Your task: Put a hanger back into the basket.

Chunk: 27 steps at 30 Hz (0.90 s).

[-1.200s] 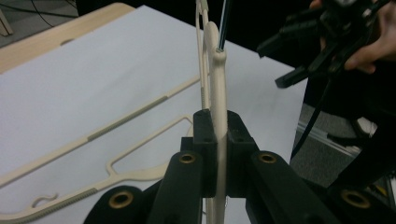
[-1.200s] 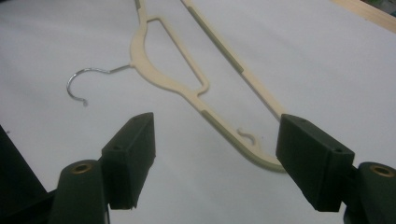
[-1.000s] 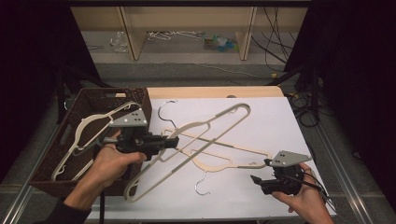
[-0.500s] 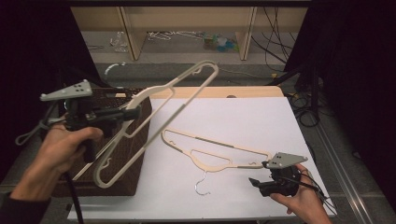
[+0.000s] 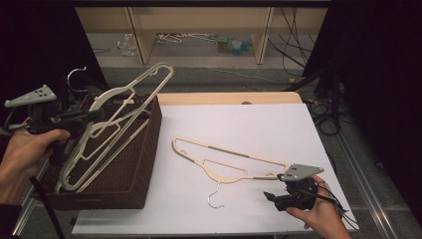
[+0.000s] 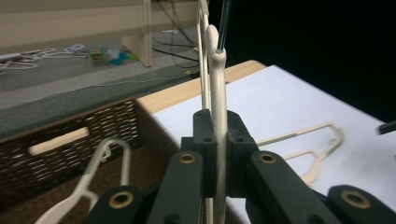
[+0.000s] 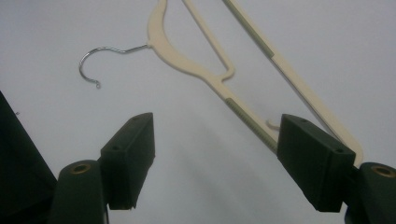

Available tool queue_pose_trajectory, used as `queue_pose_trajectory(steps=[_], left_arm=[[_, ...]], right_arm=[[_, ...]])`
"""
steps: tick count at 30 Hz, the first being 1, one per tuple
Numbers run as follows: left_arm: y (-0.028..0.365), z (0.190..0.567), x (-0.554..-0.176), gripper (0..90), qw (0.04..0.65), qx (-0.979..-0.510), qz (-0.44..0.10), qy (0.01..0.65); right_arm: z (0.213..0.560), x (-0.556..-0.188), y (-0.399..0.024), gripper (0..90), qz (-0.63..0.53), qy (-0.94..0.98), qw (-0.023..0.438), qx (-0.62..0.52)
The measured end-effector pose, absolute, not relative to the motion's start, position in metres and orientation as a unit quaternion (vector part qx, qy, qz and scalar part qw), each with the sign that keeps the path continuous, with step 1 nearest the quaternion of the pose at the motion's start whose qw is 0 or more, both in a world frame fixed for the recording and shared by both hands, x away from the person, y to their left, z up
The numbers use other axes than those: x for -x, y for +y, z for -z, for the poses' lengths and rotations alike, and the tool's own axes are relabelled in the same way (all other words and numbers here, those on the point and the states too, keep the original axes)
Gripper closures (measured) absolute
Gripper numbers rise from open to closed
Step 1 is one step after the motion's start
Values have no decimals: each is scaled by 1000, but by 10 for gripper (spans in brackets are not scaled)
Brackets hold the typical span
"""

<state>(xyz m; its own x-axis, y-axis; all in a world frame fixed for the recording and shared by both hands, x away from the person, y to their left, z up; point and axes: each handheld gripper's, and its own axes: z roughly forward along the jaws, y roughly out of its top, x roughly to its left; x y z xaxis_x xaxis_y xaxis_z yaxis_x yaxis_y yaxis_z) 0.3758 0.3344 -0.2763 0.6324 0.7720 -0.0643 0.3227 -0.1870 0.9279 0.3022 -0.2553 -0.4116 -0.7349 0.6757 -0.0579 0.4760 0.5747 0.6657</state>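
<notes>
Hangers are the work here: slim cream plastic frames with thin bent-wire hooks. Nearest, at the bench's front right corner, the right claw rests on the white sheet with its black jaws wide and empty; in the right gripper view one jaw block sits just beside the tip of the hanger on the sheet, not pressing it. That hanger lies flat near the middle of the bench, its hook pointing to the front edge, where it lay a second ago.

Along the left edge stands a dark woven wicker basket, ribbed and box-shaped, with another hanger inside. Over it the left claw is clamped tight on a raised hanger, which tilts steeply with its lower end down in the basket and its hook high. A second ago this hanger was low over the sheet; it has since swung left and up.
</notes>
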Motion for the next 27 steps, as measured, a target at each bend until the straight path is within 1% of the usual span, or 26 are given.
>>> queue_pose_trajectory(steps=[3, 4, 6, 8, 9, 11, 12, 13, 14, 16, 20, 24, 25, 26, 27], left_arm=[[344, 285, -380, 857, 511, -741, -222, 376], [348, 290, -382, 857, 507, -738, -221, 386], [353, 295, -384, 857, 501, -740, -223, 390], [359, 303, -387, 857, 500, -741, -221, 390], [361, 306, -387, 857, 499, -740, -220, 393], [365, 312, -391, 857, 491, -746, -223, 390], [365, 315, -390, 857, 489, -742, -217, 405], [368, 318, -392, 857, 482, -748, -221, 399], [369, 320, -391, 857, 477, -747, -219, 408], [375, 324, -394, 857, 472, -755, -223, 397], [381, 335, -395, 857, 469, -750, -215, 413], [384, 344, -396, 857, 476, -748, -210, 413], [386, 344, -398, 857, 472, -756, -216, 398], [383, 345, -396, 857, 475, -748, -206, 415], [383, 345, -399, 857, 467, -760, -210, 400]], right_arm=[[413, -302, -254, 290, -323, 874, 153, -328], [413, -302, -254, 290, -321, 875, 151, -328], [415, -302, -253, 290, -331, 871, 160, -326], [413, -302, -254, 290, -322, 875, 152, -328], [415, -303, -253, 290, -329, 871, 160, -329], [415, -302, -253, 290, -330, 870, 160, -330], [415, -302, -253, 290, -329, 870, 158, -330], [415, -302, -253, 290, -329, 871, 158, -330], [415, -302, -254, 290, -325, 874, 153, -327], [415, -302, -253, 290, -324, 874, 153, -328], [415, -302, -253, 290, -326, 873, 155, -329], [414, -302, -254, 288, -325, 873, 155, -328], [414, -302, -254, 287, -325, 873, 155, -328], [414, -303, -254, 287, -327, 874, 157, -324], [414, -303, -254, 287, -326, 874, 156, -324]])
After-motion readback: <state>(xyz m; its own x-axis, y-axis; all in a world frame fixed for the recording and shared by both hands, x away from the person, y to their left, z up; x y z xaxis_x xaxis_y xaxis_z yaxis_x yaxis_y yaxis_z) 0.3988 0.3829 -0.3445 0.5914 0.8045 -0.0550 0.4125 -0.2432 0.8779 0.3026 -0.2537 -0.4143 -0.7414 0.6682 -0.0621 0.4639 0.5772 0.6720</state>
